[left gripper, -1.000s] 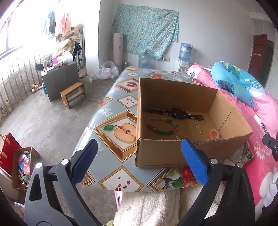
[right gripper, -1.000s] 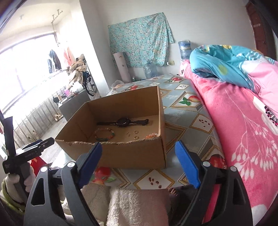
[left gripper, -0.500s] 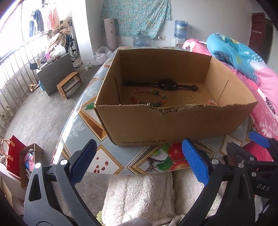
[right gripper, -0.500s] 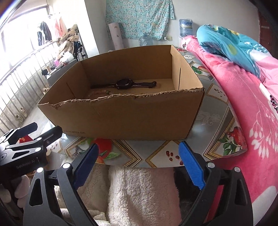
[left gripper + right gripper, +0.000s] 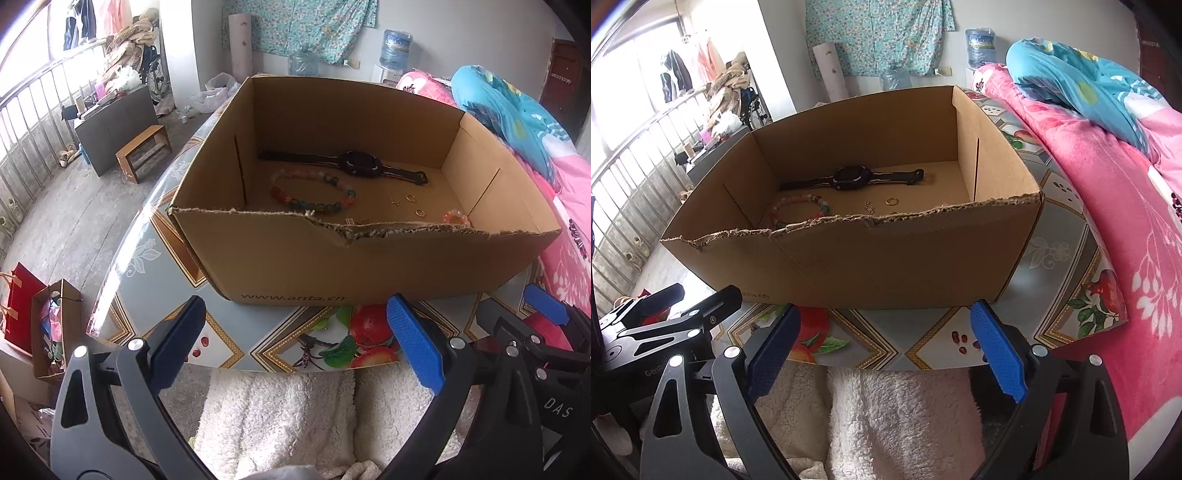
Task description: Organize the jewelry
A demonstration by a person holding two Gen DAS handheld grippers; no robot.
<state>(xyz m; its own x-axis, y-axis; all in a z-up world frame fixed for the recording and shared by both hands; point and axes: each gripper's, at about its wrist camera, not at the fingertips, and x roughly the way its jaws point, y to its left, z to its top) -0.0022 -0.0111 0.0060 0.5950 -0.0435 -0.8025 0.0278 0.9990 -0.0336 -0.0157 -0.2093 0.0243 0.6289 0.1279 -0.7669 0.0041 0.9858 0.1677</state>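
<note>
An open cardboard box (image 5: 369, 266) (image 5: 886, 266) stands on a fruit-patterned table (image 5: 147, 258) (image 5: 1067, 236). On its floor lie a black watch (image 5: 360, 164) (image 5: 855, 178), a multicoloured bead bracelet (image 5: 314, 192) (image 5: 798, 208), a small pink bead bracelet (image 5: 456, 217), gold rings (image 5: 410, 198) (image 5: 892, 201) and tiny earrings (image 5: 395, 201) (image 5: 868, 207). My left gripper (image 5: 295, 347) is open and empty, just in front of the box's near wall. My right gripper (image 5: 884, 350) is open too, beside it on the right.
A pink flowered blanket (image 5: 1126, 221) and blue quilt (image 5: 509, 114) lie right of the table. White fleece (image 5: 905, 417) is below both grippers. On the floor at left are a red bag (image 5: 20, 306), a small cardboard box (image 5: 55, 332), a wooden stool (image 5: 144, 151) and a railing (image 5: 29, 122).
Both grippers have come closer to the box and risen a little since a second ago, so its floor and jewelry show more fully. Both stay open.
</note>
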